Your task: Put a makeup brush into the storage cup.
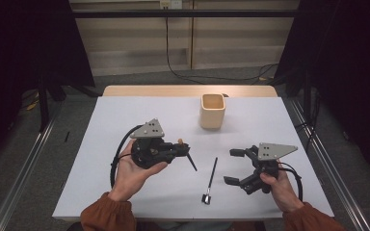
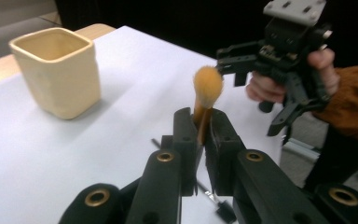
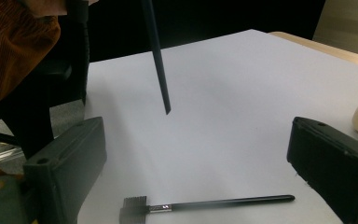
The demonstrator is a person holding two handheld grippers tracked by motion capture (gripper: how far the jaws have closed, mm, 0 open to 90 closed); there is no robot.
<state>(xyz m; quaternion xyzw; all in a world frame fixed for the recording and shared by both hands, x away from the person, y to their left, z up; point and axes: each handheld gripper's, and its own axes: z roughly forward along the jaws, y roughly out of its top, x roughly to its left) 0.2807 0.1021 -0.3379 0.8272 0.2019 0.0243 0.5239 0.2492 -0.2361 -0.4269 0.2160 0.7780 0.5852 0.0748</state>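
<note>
Our left gripper [image 1: 189, 153] clamps the brush [image 2: 207, 91] for the cup [image 1: 212, 110]; our right gripper [image 1: 233, 166] gapes toward the comb [image 1: 210, 179].

- The table top [image 1: 125, 120] is a matt, smooth white sheet; a bare wood edge shows along its far side.
- The square cup [image 2: 58, 70] at upper left looks like matt cream ceramic.
- The brush [image 2: 206, 91] has soft, fluffy orange bristles — its handle is glossy black.
- The comb brush [image 3: 205, 204] wears a shiny metal collar.
- The left gripper [image 2: 198, 140] is matt black plastic with brass-coloured rivets.
- The sleeve [image 2: 354, 102] is ribbed rust cloth.
</note>
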